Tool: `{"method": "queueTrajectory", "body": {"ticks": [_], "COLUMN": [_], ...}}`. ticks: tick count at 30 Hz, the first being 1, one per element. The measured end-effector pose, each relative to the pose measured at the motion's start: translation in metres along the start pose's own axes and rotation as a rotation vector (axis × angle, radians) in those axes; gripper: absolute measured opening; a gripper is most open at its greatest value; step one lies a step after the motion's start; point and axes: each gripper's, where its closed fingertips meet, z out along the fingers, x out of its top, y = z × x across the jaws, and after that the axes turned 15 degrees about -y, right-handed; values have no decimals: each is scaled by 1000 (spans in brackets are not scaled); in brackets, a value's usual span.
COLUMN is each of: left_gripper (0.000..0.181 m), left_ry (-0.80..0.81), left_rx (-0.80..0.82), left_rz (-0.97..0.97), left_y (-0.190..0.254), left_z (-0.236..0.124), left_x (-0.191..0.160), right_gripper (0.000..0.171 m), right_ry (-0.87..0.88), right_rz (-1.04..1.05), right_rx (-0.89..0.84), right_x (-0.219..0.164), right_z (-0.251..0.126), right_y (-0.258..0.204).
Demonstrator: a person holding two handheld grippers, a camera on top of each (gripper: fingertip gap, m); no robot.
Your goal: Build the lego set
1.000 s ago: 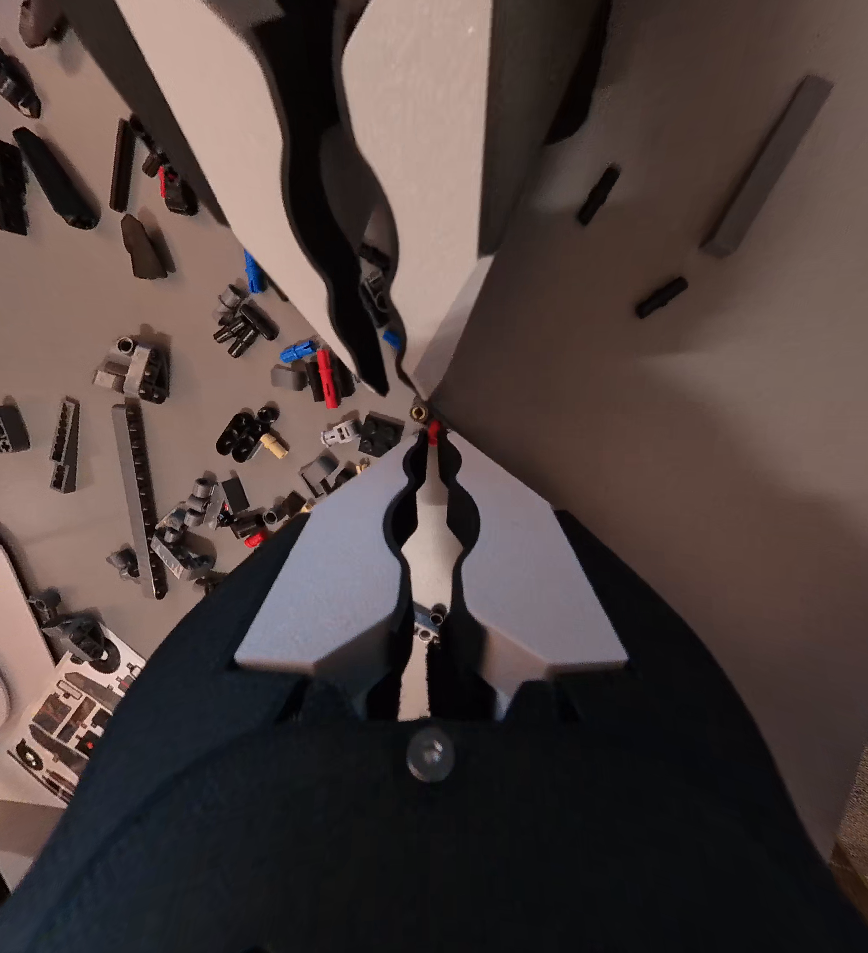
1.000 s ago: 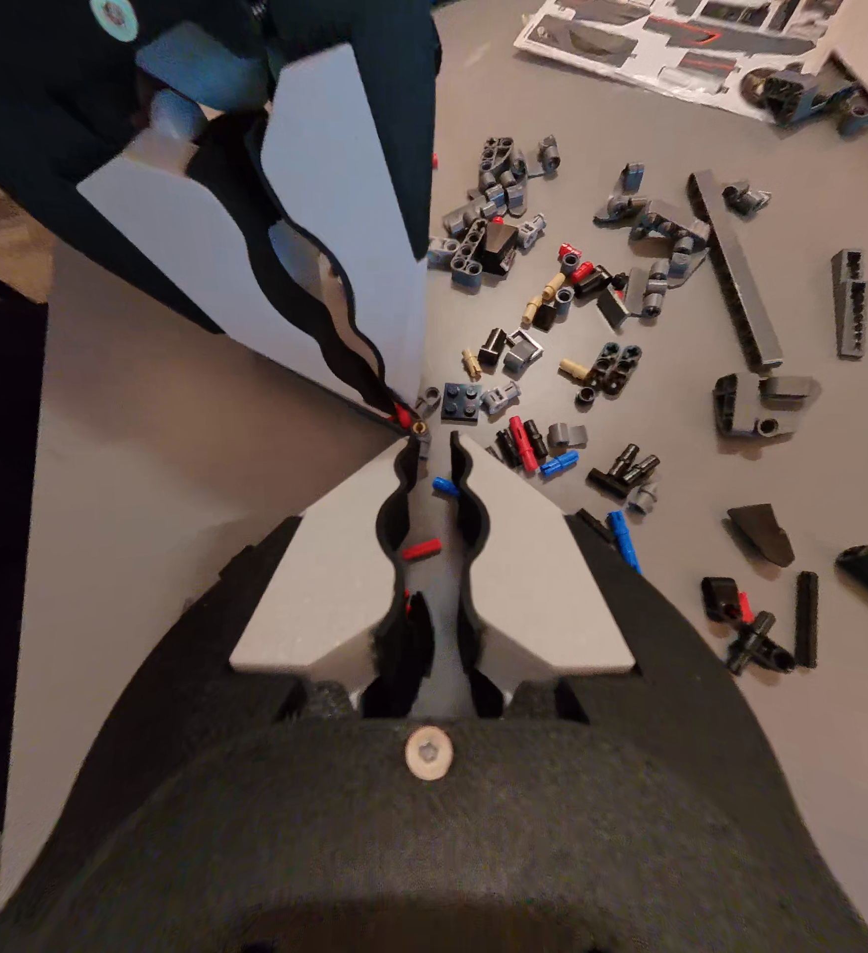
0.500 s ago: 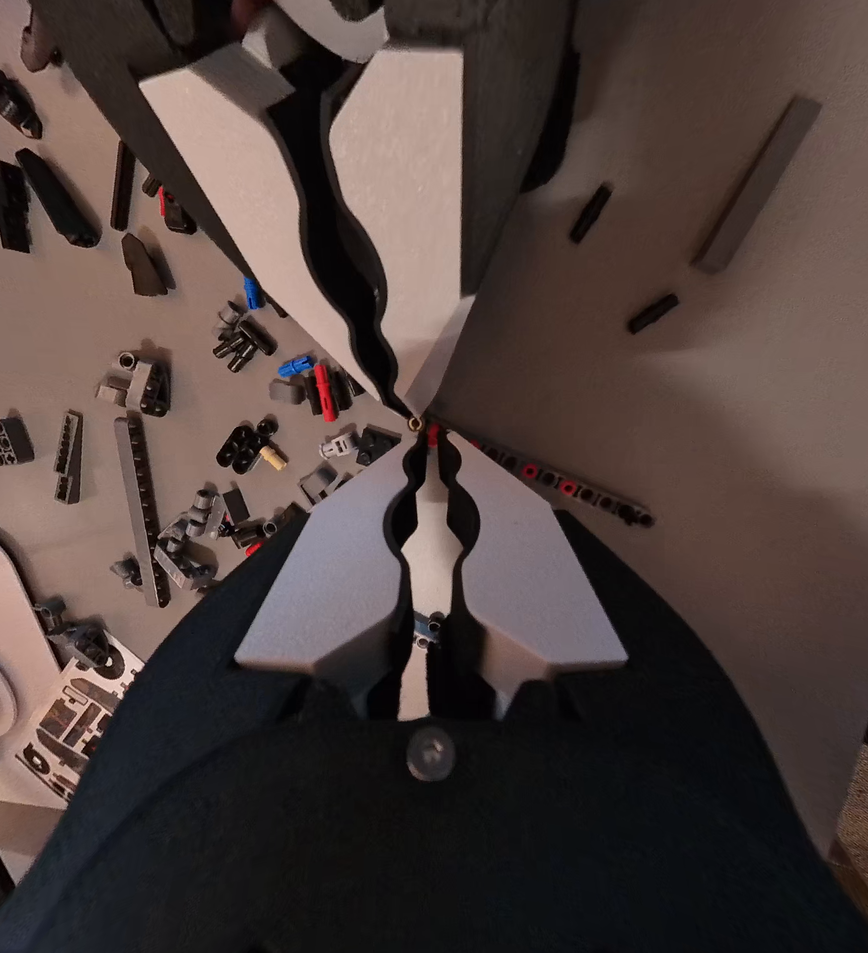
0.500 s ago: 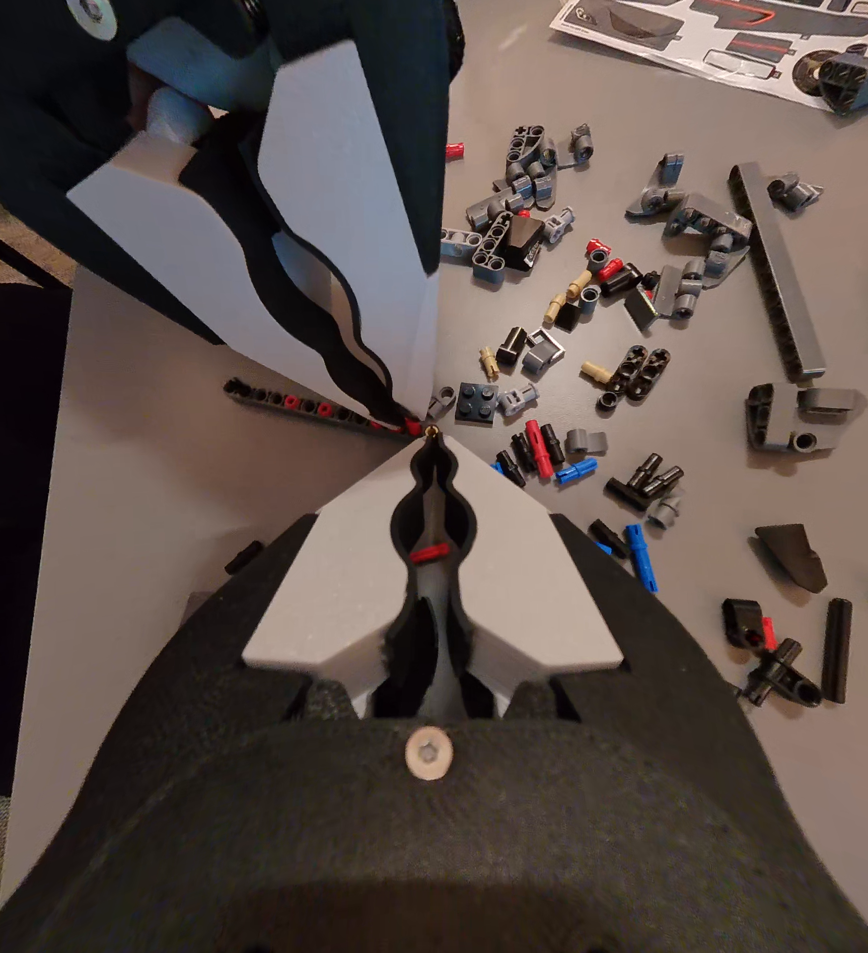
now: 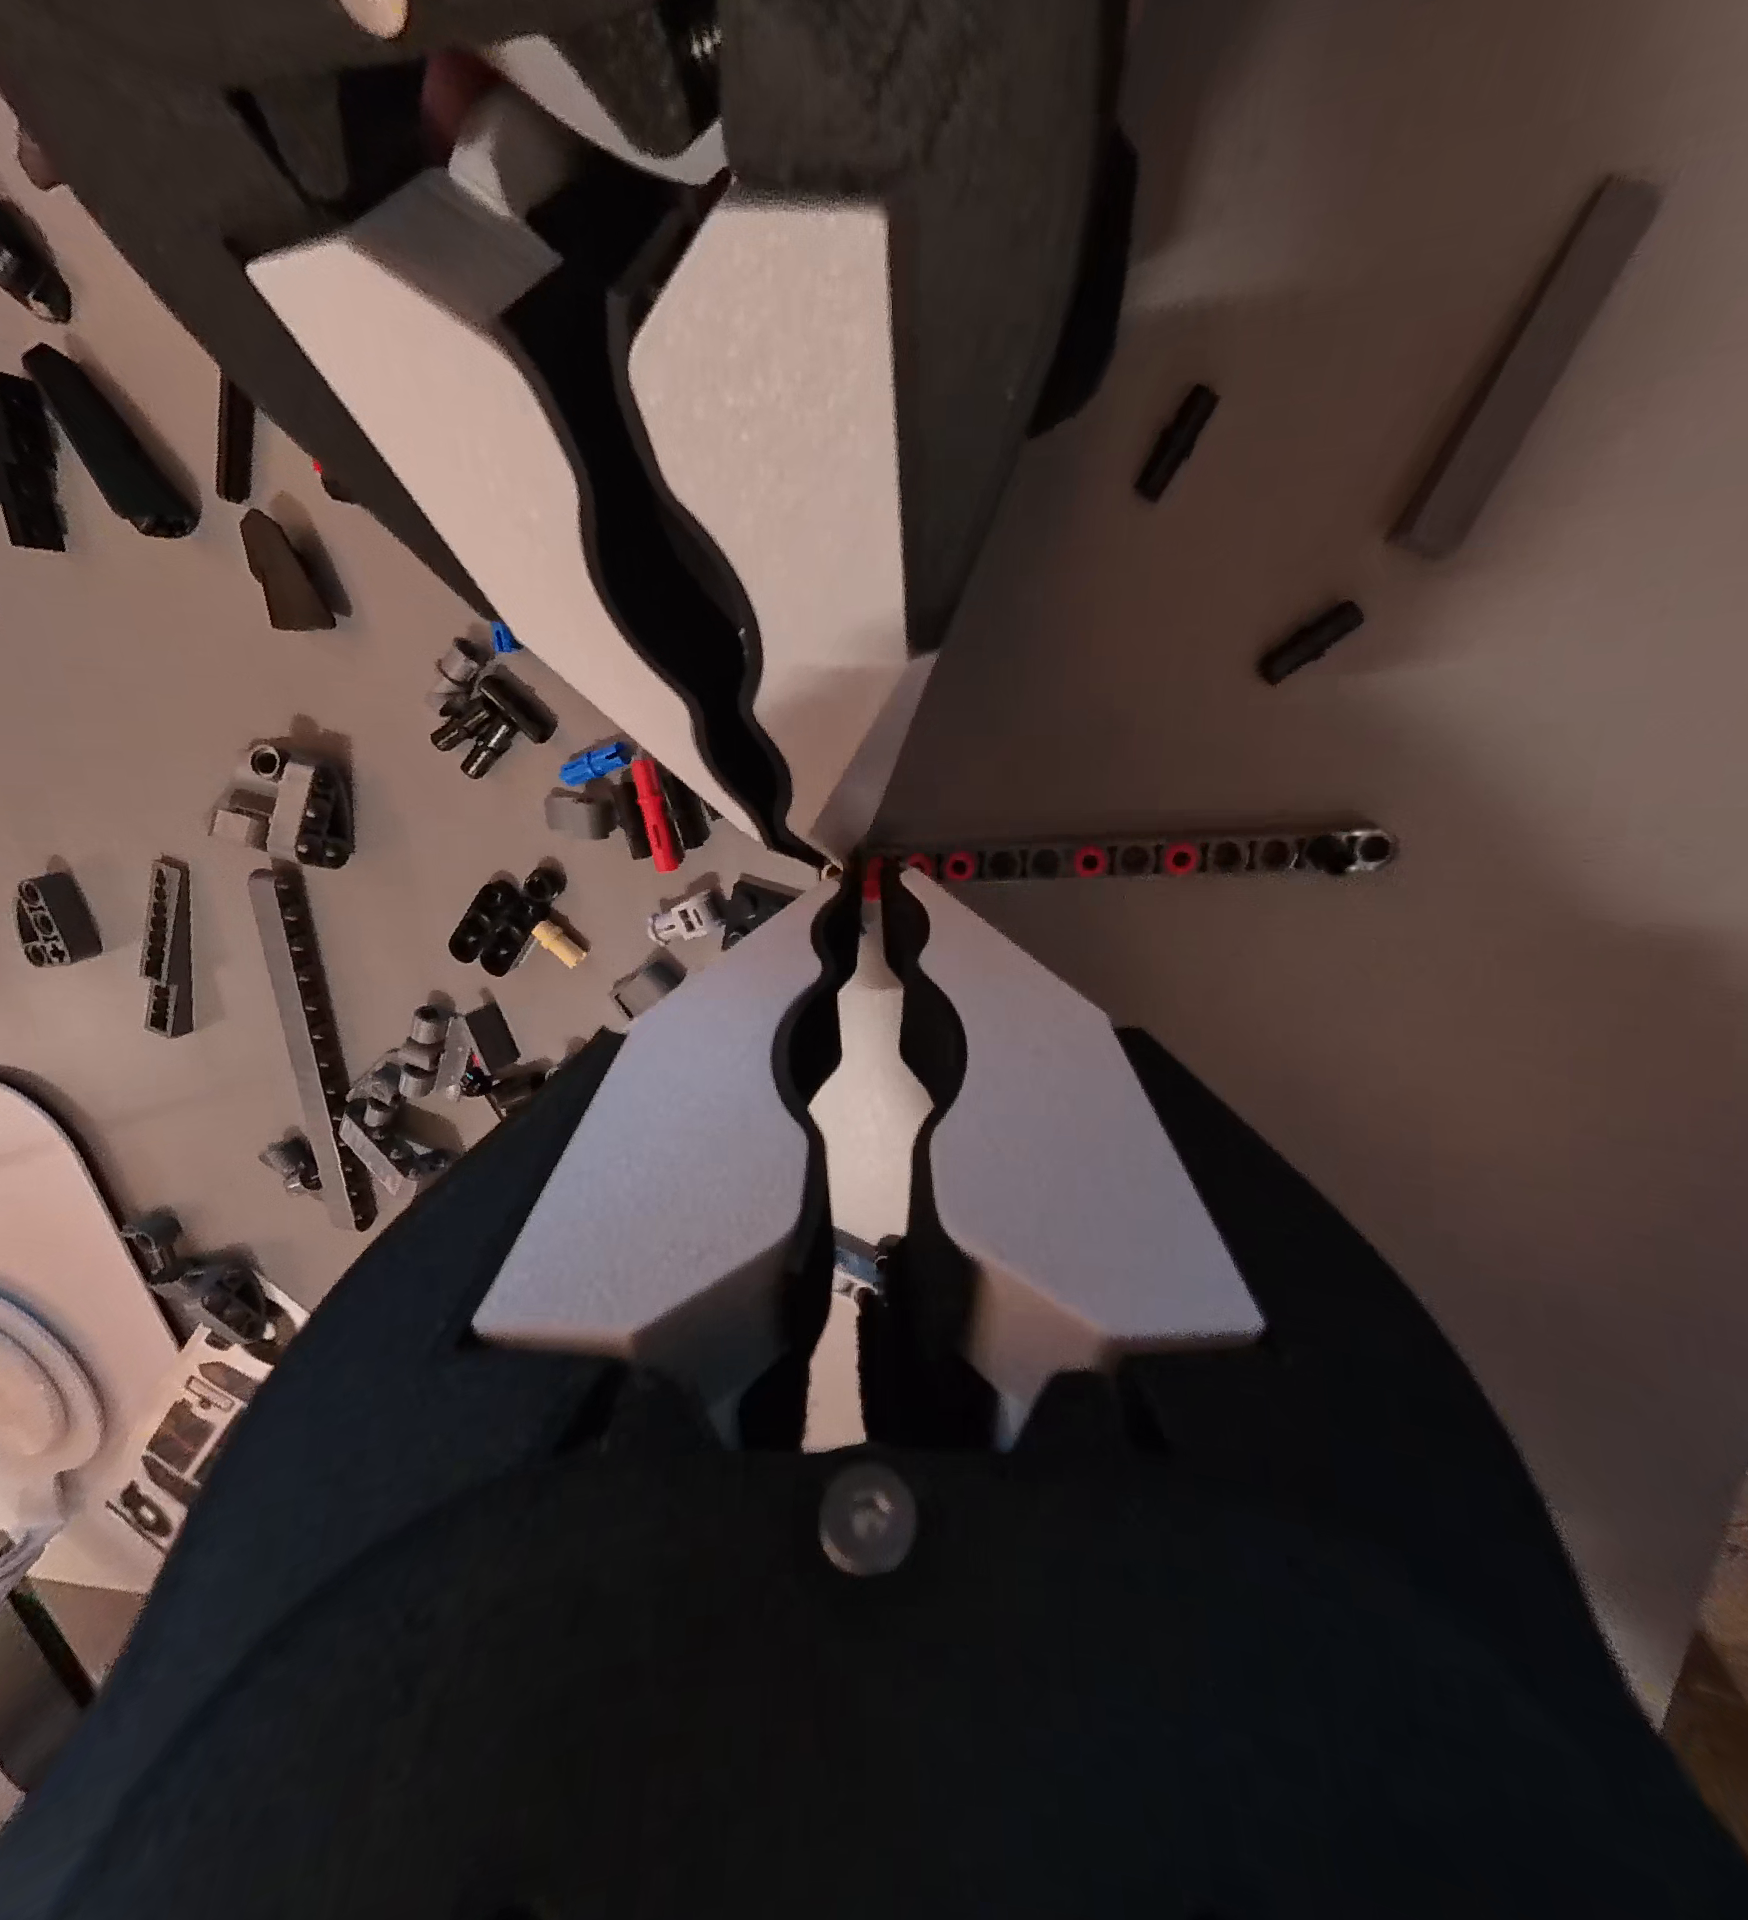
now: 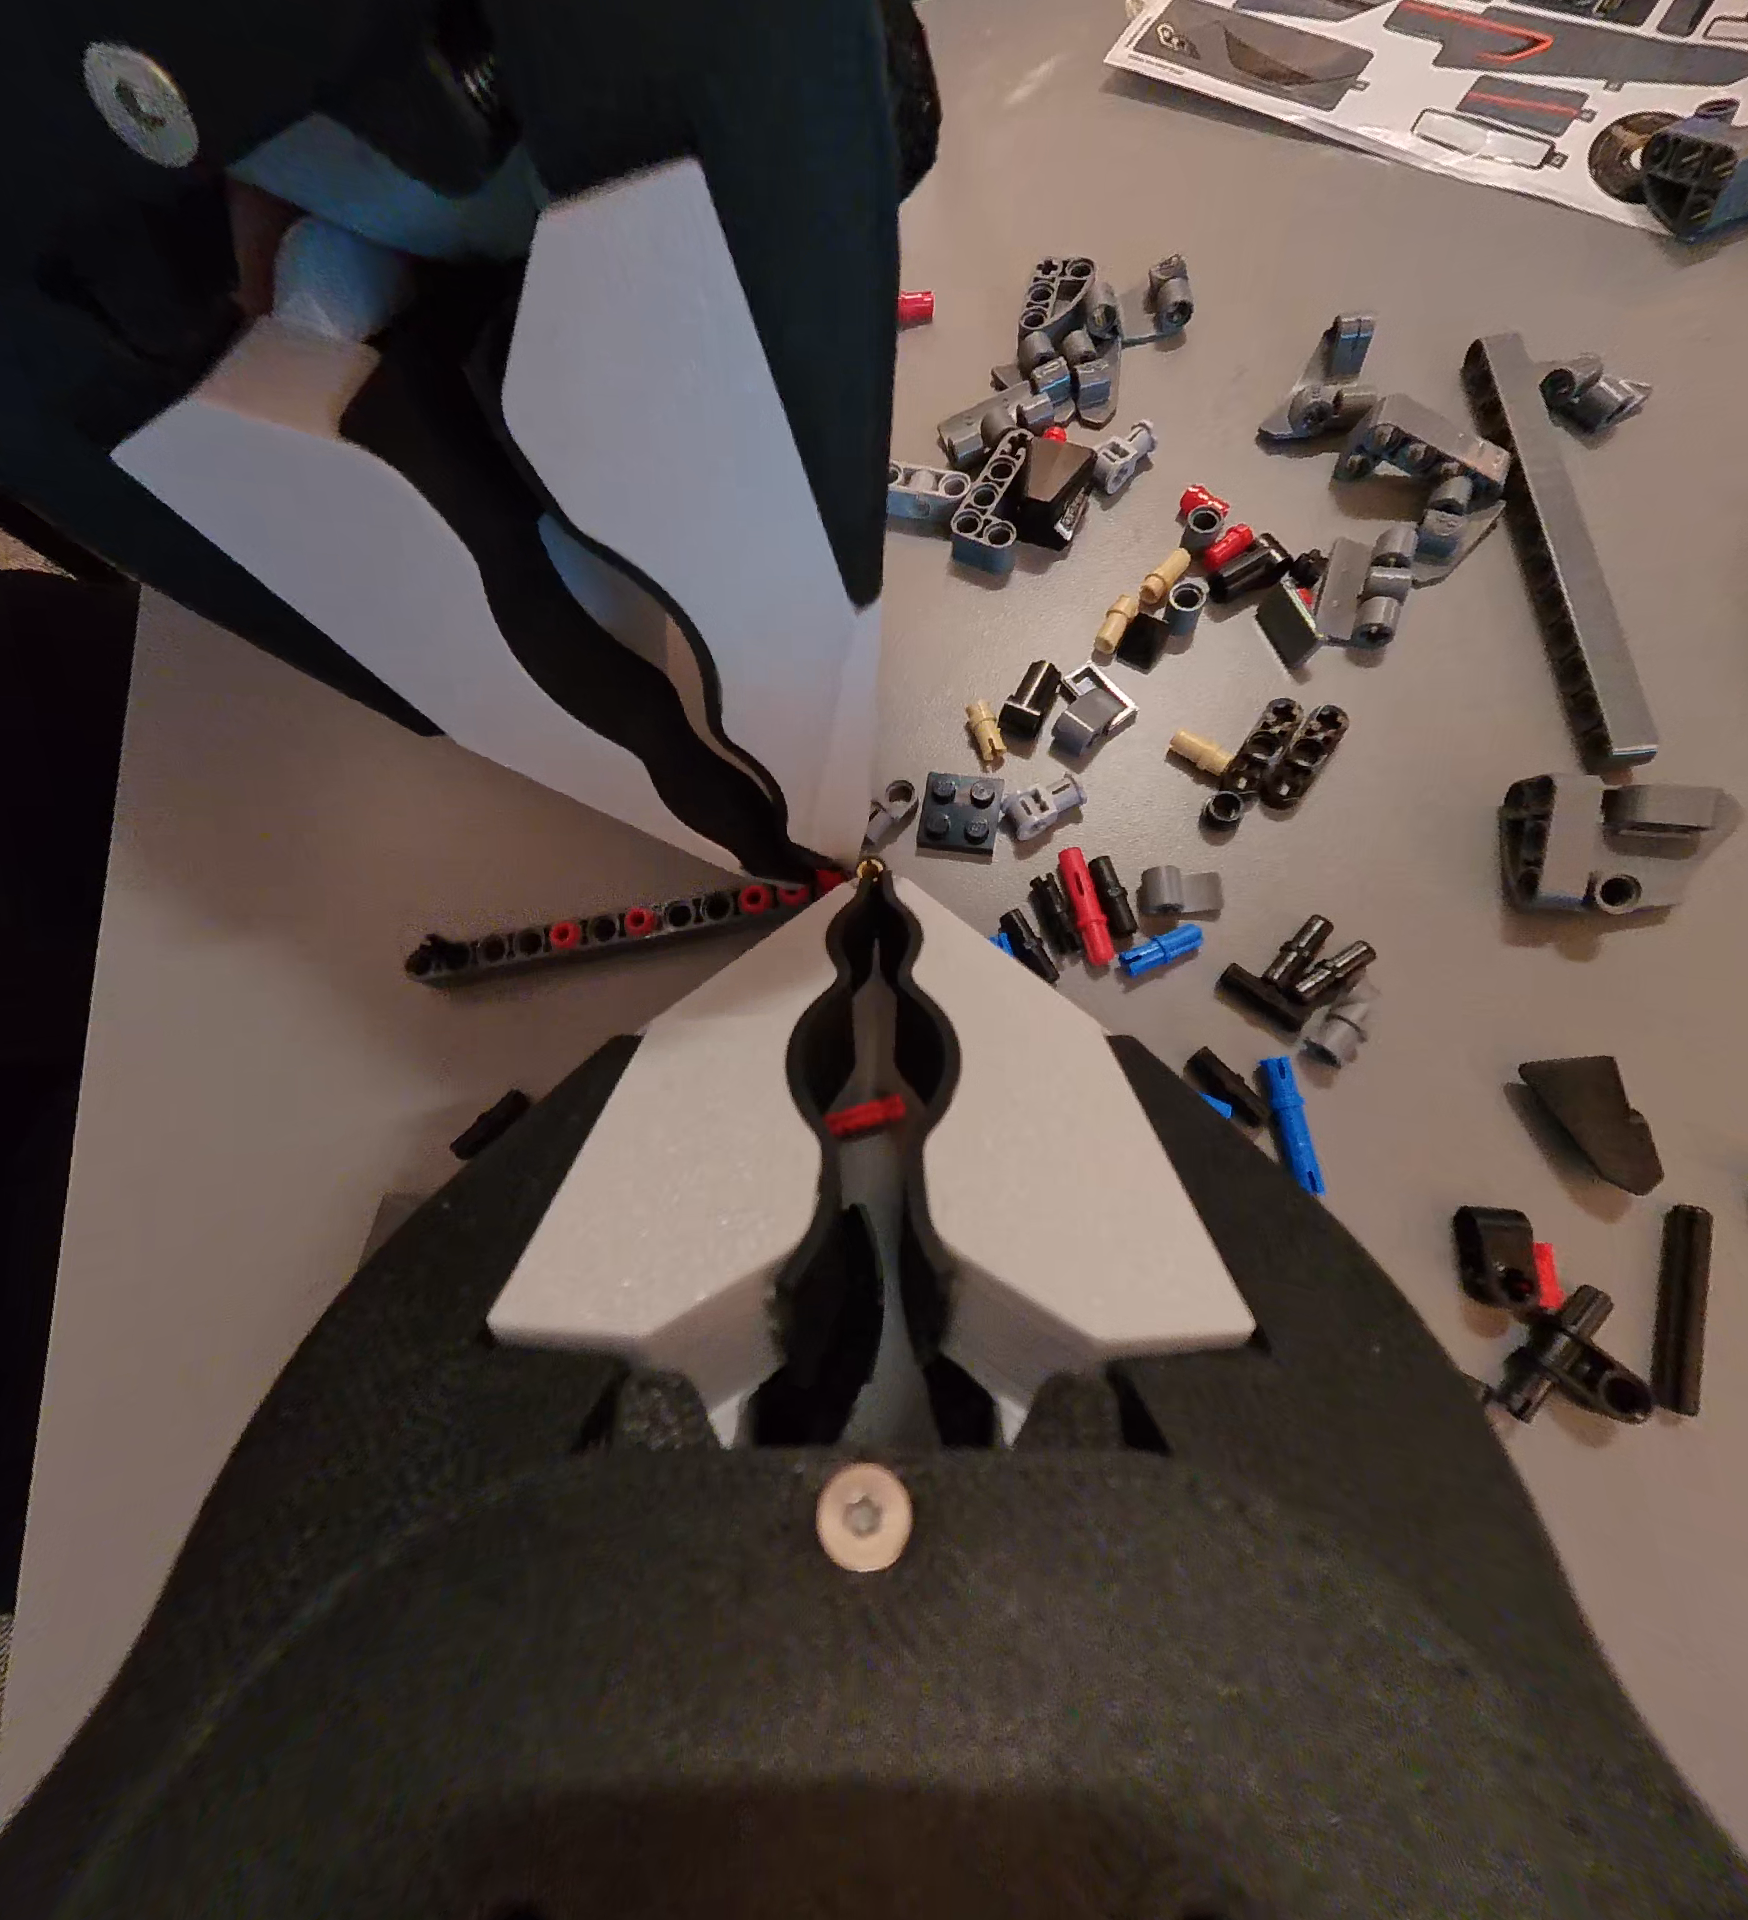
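Left gripper [image 5: 872,891] clamped on end of black holed beam [image 5: 1130,860], held level above grey table [image 5: 1472,1039]. Right gripper [image 6: 872,878] pinching small tan pin [image 6: 871,865] at that end.

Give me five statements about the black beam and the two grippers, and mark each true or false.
1. The left gripper grips one end of the long black beam. True.
2. Every hole of the black beam holds a red pin. False: only some holes show red; others look dark.
3. The right gripper holds a small tan-tipped piece at its fingers' tips, close to the beam's gripped end. True.
4. The right gripper is wide open. False: its fingers meet at the tips.
5. The loose parts lie sorted by colour in trays. False: they lie mixed on the grey table.
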Motion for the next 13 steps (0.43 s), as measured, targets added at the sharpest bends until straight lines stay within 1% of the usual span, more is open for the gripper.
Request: {"method": "queueTrajectory", "body": {"ticks": [13], "left_gripper": [2], "left_ry": [-56], "left_rx": [17], "left_rz": [56], "left_y": [0], "left_z": [0], "left_x": [2], "right_gripper": [0], "right_ry": [0], "right_rz": [5], "right_rx": [-2], "right_x": [0], "right_z": [0], "right_y": [1]}}
